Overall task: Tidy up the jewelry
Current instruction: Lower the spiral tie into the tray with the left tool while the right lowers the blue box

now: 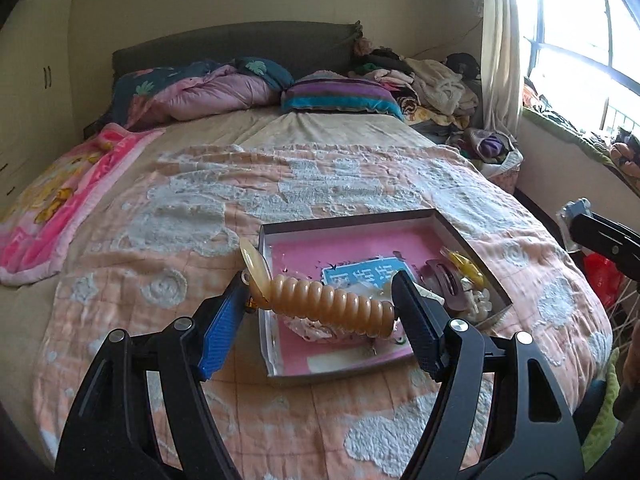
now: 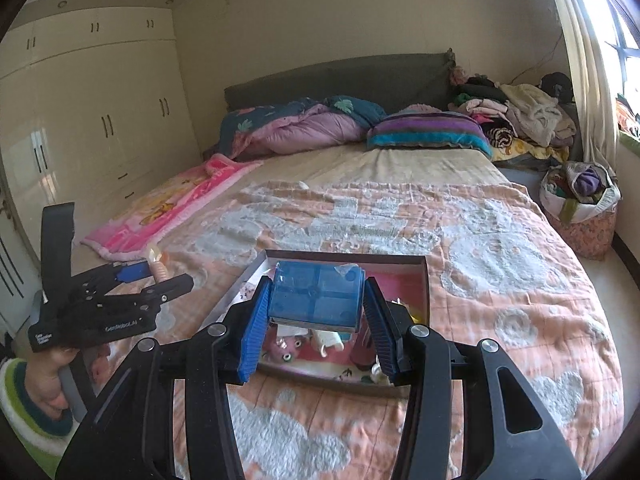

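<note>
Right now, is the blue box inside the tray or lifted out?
Lifted out: the right tool grips the blue box above the tray.

Right gripper [image 2: 316, 312] is clamping a blue box [image 2: 318, 298] above the tray [image 2: 424, 280], which is lying on the bed [image 2: 500, 280]. Left gripper [image 2: 160, 276], at 9 o'clock, is pinching a tan spiral clip [image 2: 160, 268].

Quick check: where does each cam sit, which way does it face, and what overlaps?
Left wrist: on the left gripper, facing the headboard over the tray; jaws hold a coiled amber hair clip.
Right wrist: on the right gripper, same heading; jaws hold a blue box; left gripper and hand show.
Shared: tray, bed, pillow.
</note>
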`<state>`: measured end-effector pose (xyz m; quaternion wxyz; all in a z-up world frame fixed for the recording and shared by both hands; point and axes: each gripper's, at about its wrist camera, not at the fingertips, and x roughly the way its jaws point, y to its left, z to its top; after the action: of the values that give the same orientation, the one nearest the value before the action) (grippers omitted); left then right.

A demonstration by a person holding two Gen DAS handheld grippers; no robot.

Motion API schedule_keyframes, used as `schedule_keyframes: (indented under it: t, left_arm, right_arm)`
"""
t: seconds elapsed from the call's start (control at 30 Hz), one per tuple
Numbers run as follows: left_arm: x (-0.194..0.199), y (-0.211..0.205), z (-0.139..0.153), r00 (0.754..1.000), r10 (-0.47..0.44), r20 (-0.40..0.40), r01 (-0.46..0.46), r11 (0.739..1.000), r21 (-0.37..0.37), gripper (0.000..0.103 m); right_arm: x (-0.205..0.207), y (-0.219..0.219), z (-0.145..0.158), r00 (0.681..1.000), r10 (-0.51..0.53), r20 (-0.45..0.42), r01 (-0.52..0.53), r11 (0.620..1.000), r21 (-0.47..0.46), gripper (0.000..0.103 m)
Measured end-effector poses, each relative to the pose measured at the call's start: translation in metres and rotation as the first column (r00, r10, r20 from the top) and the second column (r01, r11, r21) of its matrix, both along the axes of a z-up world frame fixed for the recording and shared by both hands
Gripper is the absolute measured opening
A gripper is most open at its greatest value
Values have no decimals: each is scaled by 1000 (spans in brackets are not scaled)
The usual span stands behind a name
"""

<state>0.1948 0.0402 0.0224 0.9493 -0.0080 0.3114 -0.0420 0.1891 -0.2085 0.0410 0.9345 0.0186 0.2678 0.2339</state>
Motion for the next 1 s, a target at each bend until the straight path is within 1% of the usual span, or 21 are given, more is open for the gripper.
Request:
schedule_keyframes:
  t: [0.2,0.33,0.5,1.0]
  left_arm:
    - [15,-3,-11,1000,-10,-21,10,1000,-11,65]
    - [20,-9,-14,999,-29,-27,28,999,-23,65]
    - [28,-13,-21,998,-37,-43,36,999,-26,65]
    - [42,-21,-41,996,-42,-79,42,999,-5,65]
  right_arm:
    - [18,4,-7,1000,-17,-11,17,1000,-18,45]
    - [28,2,-5,999,-33,-4,33,999,-27,45]
    - [32,-2,-7,999,-46,2,46,998,-33,45]
    - [40,7,-49,996,-27,-84,25,999,-35,45]
